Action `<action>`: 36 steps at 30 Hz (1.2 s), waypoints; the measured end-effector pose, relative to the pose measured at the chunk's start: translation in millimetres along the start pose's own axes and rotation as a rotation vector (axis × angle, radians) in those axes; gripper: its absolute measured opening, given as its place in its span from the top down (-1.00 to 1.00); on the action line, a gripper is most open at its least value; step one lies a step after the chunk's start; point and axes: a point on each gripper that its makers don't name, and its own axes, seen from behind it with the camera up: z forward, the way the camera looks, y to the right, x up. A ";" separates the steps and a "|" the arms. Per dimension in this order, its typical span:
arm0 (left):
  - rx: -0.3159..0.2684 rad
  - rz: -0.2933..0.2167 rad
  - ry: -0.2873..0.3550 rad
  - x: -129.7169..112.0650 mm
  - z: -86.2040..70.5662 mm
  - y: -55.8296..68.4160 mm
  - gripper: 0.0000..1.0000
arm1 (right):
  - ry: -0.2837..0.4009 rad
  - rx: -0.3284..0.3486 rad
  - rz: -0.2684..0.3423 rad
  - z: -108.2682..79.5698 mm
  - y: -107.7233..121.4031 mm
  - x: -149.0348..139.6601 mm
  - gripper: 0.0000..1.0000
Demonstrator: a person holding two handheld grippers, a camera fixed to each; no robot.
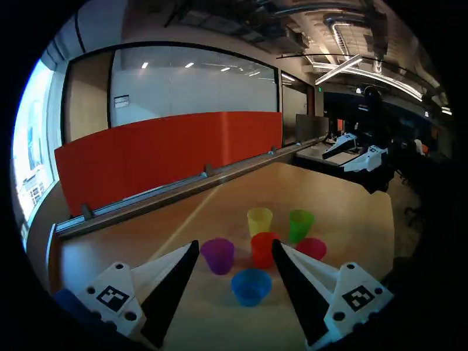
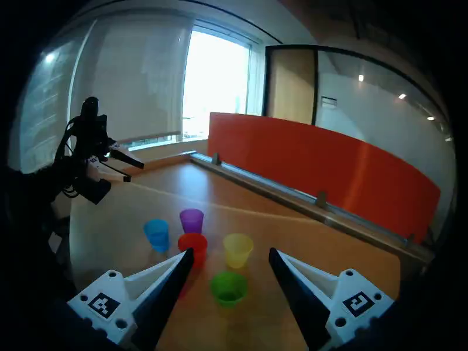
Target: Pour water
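progress: not started, by my read. No cup gripped, lifted or tilted; all upright on the surface (image 1: 351, 216).
left tongs (image 1: 234, 243): released, empty, short of the cups.
right tongs (image 2: 231, 250): released, empty, facing the cups from the opposite side.
cups: tight group mid-surface. Blue cup (image 1: 251, 286) nearest the left tongs, then purple cup (image 1: 217, 254), red cup (image 1: 263, 248), pink cup (image 1: 312, 248), yellow cup (image 1: 259, 221), green cup (image 1: 300, 224).
water: can't tell which cup holds any; insides too small to read.
left to do: pick source cup, grasp, lift, tip over a receiver.
left gripper view: pink cup in plain sight; right tongs far off at right; orange divider (image 1: 175, 149) behind.
right gripper view: green cup nearest; bright window (image 2: 216, 82); left tongs far off at left, fingers spread.
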 end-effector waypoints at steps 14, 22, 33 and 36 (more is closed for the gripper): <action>-0.024 0.009 -0.081 -41.3 21.0 3.4 -0.84 | -0.062 0.010 0.016 20.1 6.4 -36.0 -0.99; -0.046 0.008 -0.138 -71.2 32.4 5.8 -0.84 | -0.093 0.025 0.030 34.1 5.6 -58.6 -0.99; -0.101 -0.003 -0.206 -111.5 45.8 18.1 -0.84 | -0.136 0.035 0.039 55.0 7.0 -87.9 -0.98; -0.111 0.000 -0.219 -118.8 48.5 20.4 -0.84 | -0.144 0.039 0.046 60.2 6.4 -93.4 -0.98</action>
